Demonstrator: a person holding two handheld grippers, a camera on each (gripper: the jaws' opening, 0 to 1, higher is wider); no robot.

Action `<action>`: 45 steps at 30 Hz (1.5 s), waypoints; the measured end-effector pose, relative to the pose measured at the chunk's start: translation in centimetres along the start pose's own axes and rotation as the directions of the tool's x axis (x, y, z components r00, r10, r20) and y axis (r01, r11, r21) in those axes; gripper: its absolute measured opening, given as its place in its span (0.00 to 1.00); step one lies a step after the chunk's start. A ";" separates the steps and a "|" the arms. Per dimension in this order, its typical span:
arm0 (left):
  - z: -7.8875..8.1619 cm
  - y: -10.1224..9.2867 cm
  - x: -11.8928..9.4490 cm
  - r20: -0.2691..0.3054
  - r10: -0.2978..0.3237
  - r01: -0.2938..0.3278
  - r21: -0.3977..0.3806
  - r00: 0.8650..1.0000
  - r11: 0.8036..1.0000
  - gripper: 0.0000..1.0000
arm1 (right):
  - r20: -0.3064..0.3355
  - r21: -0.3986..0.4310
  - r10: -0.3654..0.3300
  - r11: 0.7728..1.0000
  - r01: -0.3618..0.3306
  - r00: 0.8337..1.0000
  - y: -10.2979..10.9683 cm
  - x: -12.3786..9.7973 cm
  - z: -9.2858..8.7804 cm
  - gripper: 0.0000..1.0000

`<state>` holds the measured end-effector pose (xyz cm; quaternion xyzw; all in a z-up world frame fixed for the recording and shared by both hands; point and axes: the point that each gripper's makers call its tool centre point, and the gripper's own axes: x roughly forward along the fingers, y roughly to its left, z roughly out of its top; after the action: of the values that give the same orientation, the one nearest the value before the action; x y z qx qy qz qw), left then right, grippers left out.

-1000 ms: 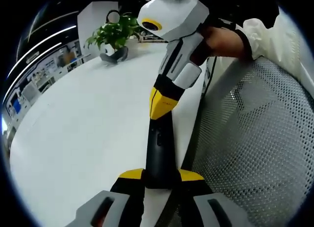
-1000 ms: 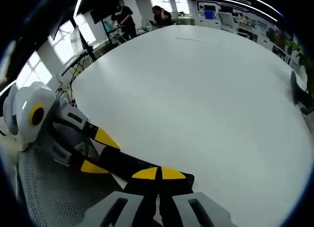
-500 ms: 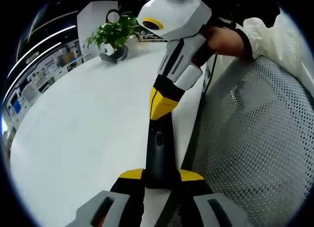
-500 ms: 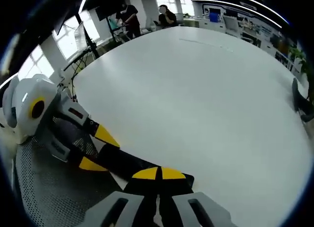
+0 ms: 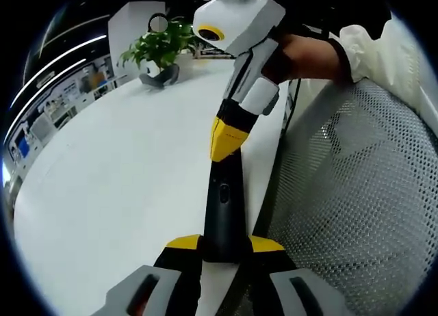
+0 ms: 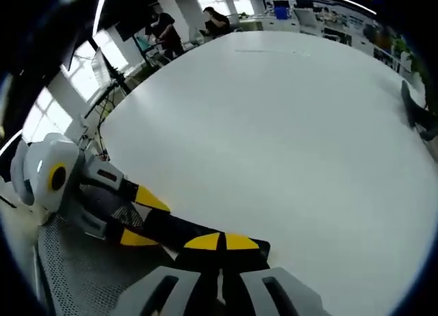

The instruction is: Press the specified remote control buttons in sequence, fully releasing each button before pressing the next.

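Held at the near end of the dark remote control [image 5: 222, 213], the left gripper [image 5: 224, 251], jaws clenched on its sides to steady it over the edge of the white table [image 5: 123, 186]; pressed tip-down onto the remote's far end, the right gripper [image 5: 224, 139], yellow jaws closed together, nothing between them, apparently to work as one poking point on a button; gripped from the remote's far side, a hand [image 5: 308, 56]; beyond the remote across the table, a potted plant [image 5: 159, 46]; beside the remote, a mesh chair back [image 5: 356, 193].
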<state>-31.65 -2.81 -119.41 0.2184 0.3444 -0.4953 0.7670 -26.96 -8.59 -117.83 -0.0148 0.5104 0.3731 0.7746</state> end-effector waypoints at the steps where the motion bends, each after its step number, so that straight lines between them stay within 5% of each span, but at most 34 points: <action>1: 0.0 0.0 0.0 0.000 0.000 0.000 0.000 1.000 1.000 0.24 | -0.004 0.012 0.005 1.000 -0.005 1.000 0.0 0.0 -0.1 0.00; 9: 0.0 0.0 0.0 0.000 0.000 0.000 0.000 1.000 1.000 0.24 | -0.033 0.012 0.072 0.997 -0.072 0.997 1.6 0.3 -0.4 0.00; 14: 0.0 0.0 0.0 0.001 0.000 0.000 0.001 1.000 1.000 0.24 | -0.080 -0.002 0.058 0.998 -0.058 0.995 1.5 0.7 -1.3 0.00; 45: 0.0 -0.1 0.0 -0.001 0.000 0.000 0.004 1.000 1.000 0.24 | -0.068 0.070 0.071 0.995 -0.067 0.995 1.5 0.4 -1.3 0.00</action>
<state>-31.72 -2.82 -119.39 0.2201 0.3437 -0.4957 0.7666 -28.74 -7.81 -118.24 0.0162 0.5499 0.3812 0.7429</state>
